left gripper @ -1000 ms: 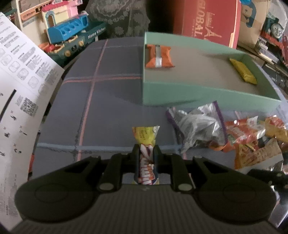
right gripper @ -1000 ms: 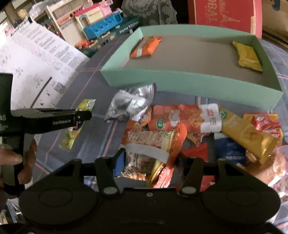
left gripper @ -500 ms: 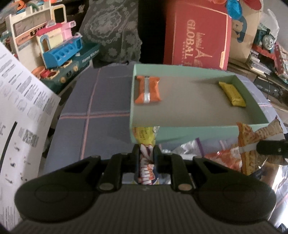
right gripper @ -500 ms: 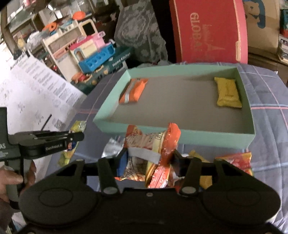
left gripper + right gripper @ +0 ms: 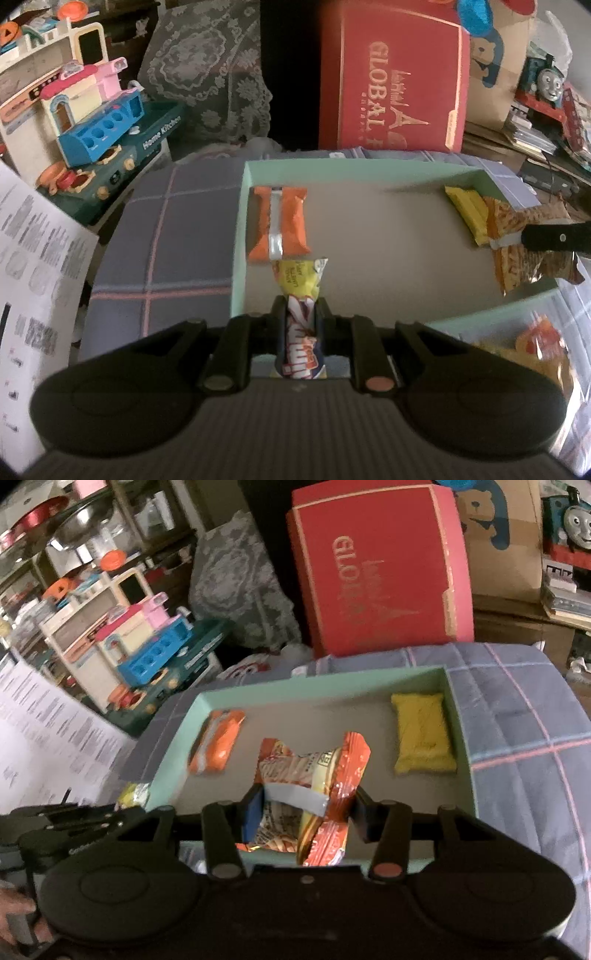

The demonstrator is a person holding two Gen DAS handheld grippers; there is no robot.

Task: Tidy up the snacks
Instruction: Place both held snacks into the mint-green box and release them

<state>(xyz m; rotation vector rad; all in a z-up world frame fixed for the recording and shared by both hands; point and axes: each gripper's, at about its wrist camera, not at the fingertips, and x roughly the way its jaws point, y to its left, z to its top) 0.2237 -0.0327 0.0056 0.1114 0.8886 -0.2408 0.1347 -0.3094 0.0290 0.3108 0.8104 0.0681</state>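
**A:** What does the left gripper (image 5: 301, 310) have?

**B:** Its jaws are pressed tight on a slim snack bar in a white, blue and orange wrapper with a yellow crimped end (image 5: 300, 288). The bar sticks out forward past the fingertips, and the yellow end hangs over the near left part of the shallow mint-green cardboard box (image 5: 238, 240), just in front of the flat orange packet with a silver stripe (image 5: 279, 223) that lies in the box's far left corner.

**A:** And the right gripper (image 5: 304, 806)?

**B:** It pinches a crumpled orange bag of crunchy snacks with a grey band (image 5: 314, 771), one pad on each side; the bag bulges between them. Its jaws have just been closing a little on that bag. The bag is held above the grey floor of the box, around the middle, between the orange packet and the yellow pillow-shaped packet (image 5: 421, 734) at the far right wall.

**A:** Does the bag touch the floor of the box?

**B:** I cannot tell.

**A:** What is the box on?

**B:** A blue-grey cloth with pink check lines (image 5: 524, 716). In the left wrist view more loose orange snack bags (image 5: 539, 339) lie outside the box, beyond its near wall at the right, blurred. A tall red gift box with gold lettering (image 5: 391, 77) stands behind.
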